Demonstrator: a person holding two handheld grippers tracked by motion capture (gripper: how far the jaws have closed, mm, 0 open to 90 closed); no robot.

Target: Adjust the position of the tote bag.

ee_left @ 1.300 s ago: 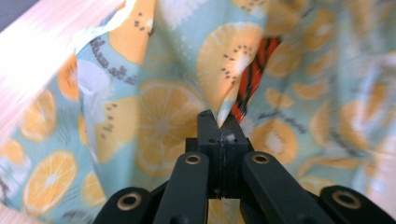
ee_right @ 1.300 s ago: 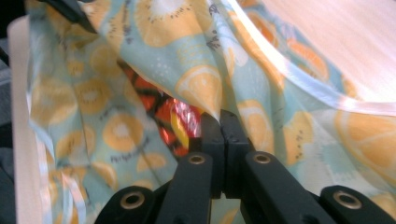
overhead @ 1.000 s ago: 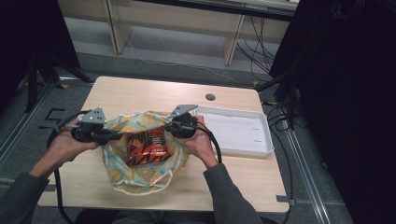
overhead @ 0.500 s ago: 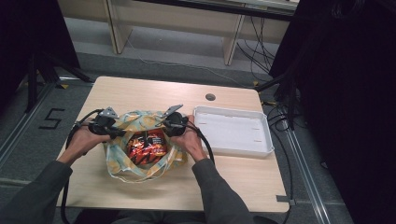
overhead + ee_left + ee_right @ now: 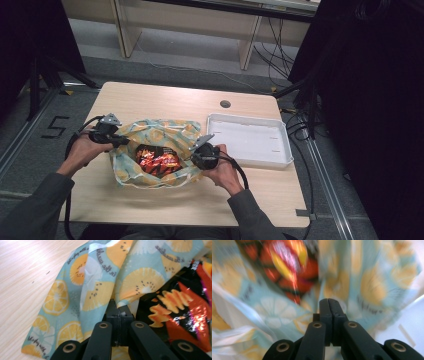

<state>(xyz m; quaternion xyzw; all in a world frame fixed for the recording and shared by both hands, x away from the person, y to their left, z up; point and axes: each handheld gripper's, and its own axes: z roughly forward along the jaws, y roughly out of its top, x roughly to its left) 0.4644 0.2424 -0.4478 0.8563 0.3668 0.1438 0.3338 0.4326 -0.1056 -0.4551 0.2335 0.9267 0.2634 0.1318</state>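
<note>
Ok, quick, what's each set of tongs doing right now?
Left tongs: closed, pinching the edge of the fruit-print bag.
Right tongs: closed, with the bag's cloth right at their tips; view too blurred to confirm a grip.

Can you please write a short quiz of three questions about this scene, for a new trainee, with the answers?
1. True or false: the white rectangular plastic tray holds the shiny red and black snack packet.
2. Which gripper pinches the edge of the blue cloth bag with orange citrus print nearer the tray? A. left gripper B. right gripper
3. Fill in: the snack packet lies inside the ____.

Key:
1. False. The tray looks empty; the packet is in the bag.
2. B. The left gripper holds the opposite edge.
3. Cloth bag, which rests on the light wooden table.
</note>
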